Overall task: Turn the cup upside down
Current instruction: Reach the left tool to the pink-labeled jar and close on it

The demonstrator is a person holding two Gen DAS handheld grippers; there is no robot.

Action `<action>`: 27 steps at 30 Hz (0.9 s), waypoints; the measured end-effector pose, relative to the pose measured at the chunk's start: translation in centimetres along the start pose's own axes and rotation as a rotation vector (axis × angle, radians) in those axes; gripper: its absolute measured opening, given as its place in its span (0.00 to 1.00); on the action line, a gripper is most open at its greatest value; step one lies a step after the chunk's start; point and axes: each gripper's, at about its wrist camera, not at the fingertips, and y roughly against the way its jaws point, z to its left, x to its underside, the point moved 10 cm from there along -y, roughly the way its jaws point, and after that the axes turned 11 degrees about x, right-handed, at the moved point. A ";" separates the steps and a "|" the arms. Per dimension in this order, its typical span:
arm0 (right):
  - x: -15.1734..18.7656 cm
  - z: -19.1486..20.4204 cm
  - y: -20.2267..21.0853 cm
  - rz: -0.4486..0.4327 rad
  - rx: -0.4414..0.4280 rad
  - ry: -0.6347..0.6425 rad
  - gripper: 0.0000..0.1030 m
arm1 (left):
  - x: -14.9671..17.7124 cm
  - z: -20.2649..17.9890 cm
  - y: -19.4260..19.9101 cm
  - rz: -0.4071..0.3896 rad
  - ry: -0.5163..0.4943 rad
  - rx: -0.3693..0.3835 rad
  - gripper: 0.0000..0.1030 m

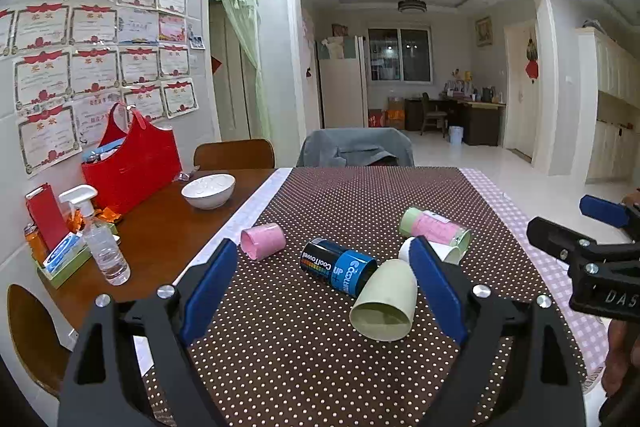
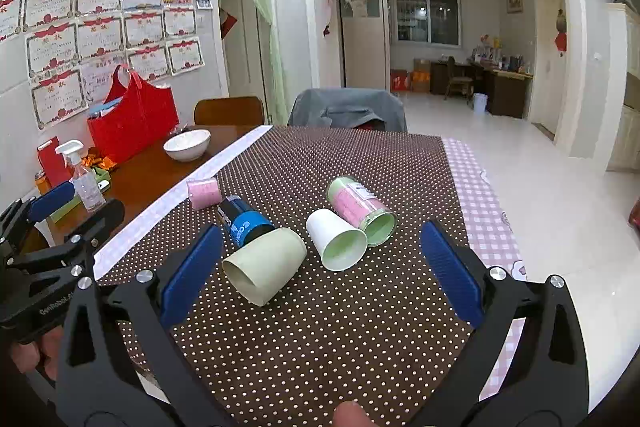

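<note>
Several cups lie on their sides on the brown dotted mat [image 1: 304, 359] [image 2: 320, 339]. A pale green cup [image 1: 384, 299] [image 2: 266, 263] lies nearest, its mouth towards me. Behind it lie a black and blue cup [image 1: 340, 265] [image 2: 246, 221], a small pink cup [image 1: 262, 241] [image 2: 204, 193], a white cup [image 1: 440, 253] [image 2: 336, 245] and a green and pink cup [image 1: 434, 231] [image 2: 360, 209]. My left gripper [image 1: 324, 279] [image 2: 74, 203] is open, hovering in front of the pale green cup. My right gripper [image 2: 322, 255] [image 1: 568, 217] is open too, its fingers either side of the pale green and white cups.
A white bowl [image 1: 208, 191] [image 2: 187, 145], a red bag [image 1: 132, 163] [image 2: 134, 119], a spray bottle [image 1: 100, 239] [image 2: 82, 175] and small boxes sit on the wooden table [image 1: 160, 239] at the left. Chairs [image 1: 234, 153] stand at the far edge. A pink checked cloth [image 2: 484, 211] lines the right edge.
</note>
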 end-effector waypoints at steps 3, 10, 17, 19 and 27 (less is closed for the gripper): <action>-0.1 -0.5 -1.5 0.031 0.002 0.001 0.94 | 0.5 -0.1 -1.6 0.034 -0.007 0.012 0.84; 0.1 -1.9 -5.6 0.101 0.021 -0.007 0.94 | 1.9 -0.6 -7.3 0.164 -0.041 0.055 0.84; 0.3 -4.2 -10.2 0.168 0.049 -0.044 0.94 | 2.0 -2.7 -14.1 0.288 -0.107 0.138 0.84; 0.3 -5.1 -11.5 0.186 0.062 -0.055 0.94 | 1.6 -3.6 -16.2 0.312 -0.118 0.157 0.84; 0.9 -8.8 -17.1 0.259 0.089 -0.084 0.94 | 1.4 -7.4 -24.7 0.485 -0.070 0.269 0.84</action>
